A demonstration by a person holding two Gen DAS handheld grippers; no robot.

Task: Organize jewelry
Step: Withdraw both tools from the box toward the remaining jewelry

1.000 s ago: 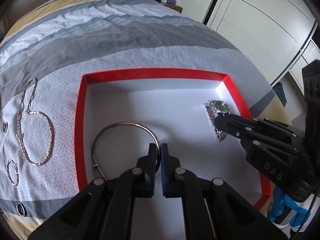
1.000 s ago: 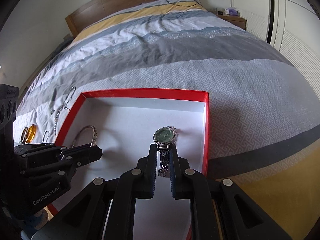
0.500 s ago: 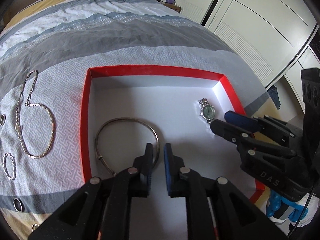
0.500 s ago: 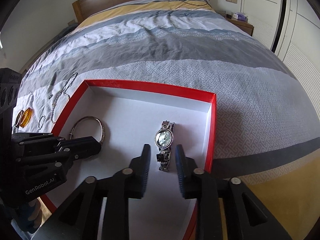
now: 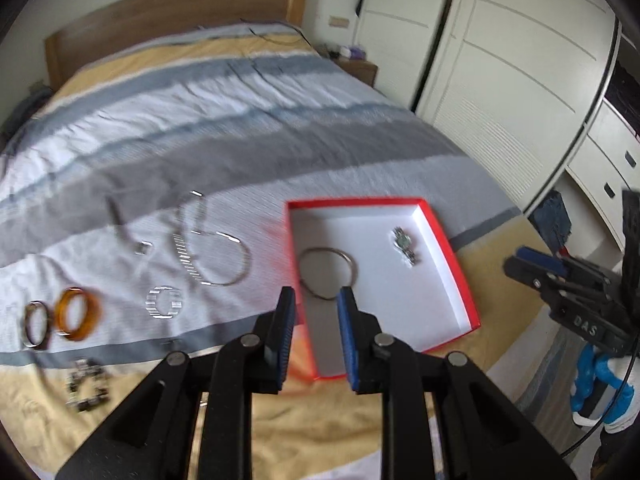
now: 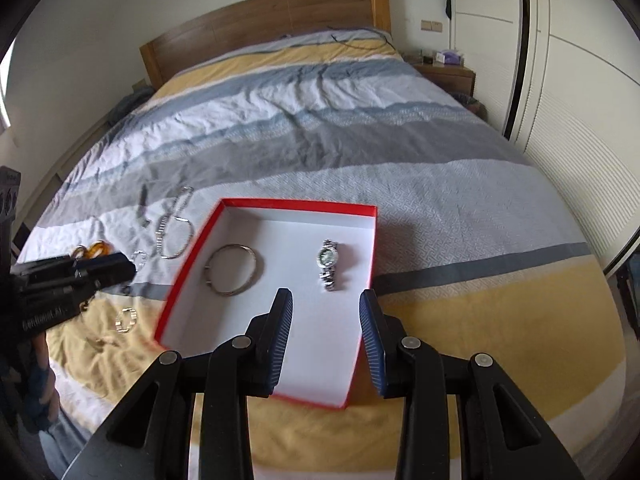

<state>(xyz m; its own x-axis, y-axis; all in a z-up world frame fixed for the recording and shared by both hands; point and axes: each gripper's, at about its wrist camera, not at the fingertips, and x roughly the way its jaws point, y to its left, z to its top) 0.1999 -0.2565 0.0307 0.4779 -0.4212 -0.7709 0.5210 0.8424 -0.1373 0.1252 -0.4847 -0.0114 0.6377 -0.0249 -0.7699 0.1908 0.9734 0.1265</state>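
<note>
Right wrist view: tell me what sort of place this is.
A bedroom, most likely: a made bed with a wooden headboard, a bedside table and white wardrobe doors.

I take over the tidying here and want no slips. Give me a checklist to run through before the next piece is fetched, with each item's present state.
1. Left gripper free of jewelry: ok, nothing between its opening jaws.
2. Right gripper free: ok, open and empty.
3. Bangle and watch lie inside the red box, apart from each other: ok.
4. Room left on the box floor: ok, the near part is bare.
5. Pieces waiting on the bedspread in view: ok, chain necklace and amber bangle lie left of the box.
6. Necklace untangled: cannot tell, blurred.
</note>
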